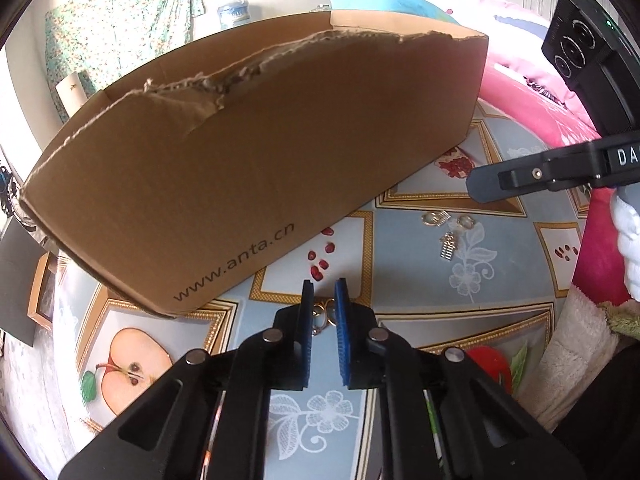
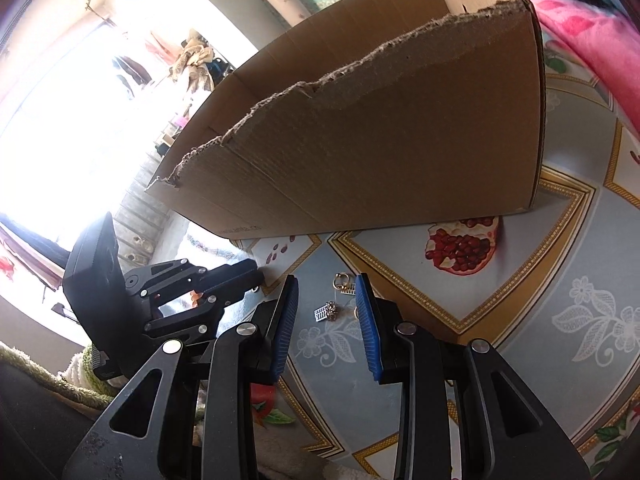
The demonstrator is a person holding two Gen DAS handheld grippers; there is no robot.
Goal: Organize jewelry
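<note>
Left gripper (image 1: 324, 300) pinched nearly closed on gold rings (image 1: 323, 316); lift straight, swing to box (image 1: 256, 160) at 11 o'clock. Right gripper (image 2: 326, 300) part open, empty, over charms (image 2: 328, 312).

Fruit-print tablecloth (image 1: 420, 280): cardboard box (image 1: 256, 152) beyond left claw, gold rings (image 1: 322, 316) btwn its tips, small jewelry pcs (image 2: 334, 300) btwn right claw's.

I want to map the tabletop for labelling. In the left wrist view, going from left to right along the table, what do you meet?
Printed apple half → left gripper, its jaws nearly shut around gold rings → loose jewelry cluster → right gripper → white-gloved hand.
</note>
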